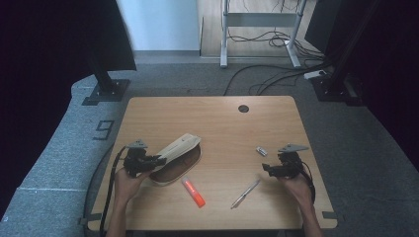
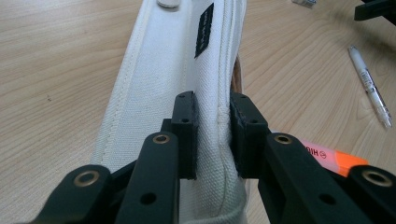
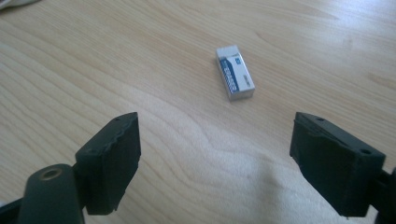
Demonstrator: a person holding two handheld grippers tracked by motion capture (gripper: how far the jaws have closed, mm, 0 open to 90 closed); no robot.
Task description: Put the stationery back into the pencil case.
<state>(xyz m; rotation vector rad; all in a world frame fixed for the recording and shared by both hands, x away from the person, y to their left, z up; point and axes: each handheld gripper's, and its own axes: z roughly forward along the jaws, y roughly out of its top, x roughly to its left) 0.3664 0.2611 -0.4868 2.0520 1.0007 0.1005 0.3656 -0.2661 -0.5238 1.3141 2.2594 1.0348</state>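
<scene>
Black jaws of the left gripper are pinched tight on the upper canvas edge of a cream pencil case, lifting that flap, by the look of it to keep the case's mouth open. In the high view the pencil case lies on the left half of the desk with its dark brown lining exposed below the raised flap, mouth facing the loose items. The right gripper hangs over bare wood with its jaws spread wide and nothing between them, aimed at a small white eraser lying just ahead, probably the next thing to go in. An orange highlighter lies just beside the case, and a silver pen rests between it and the right gripper.
</scene>
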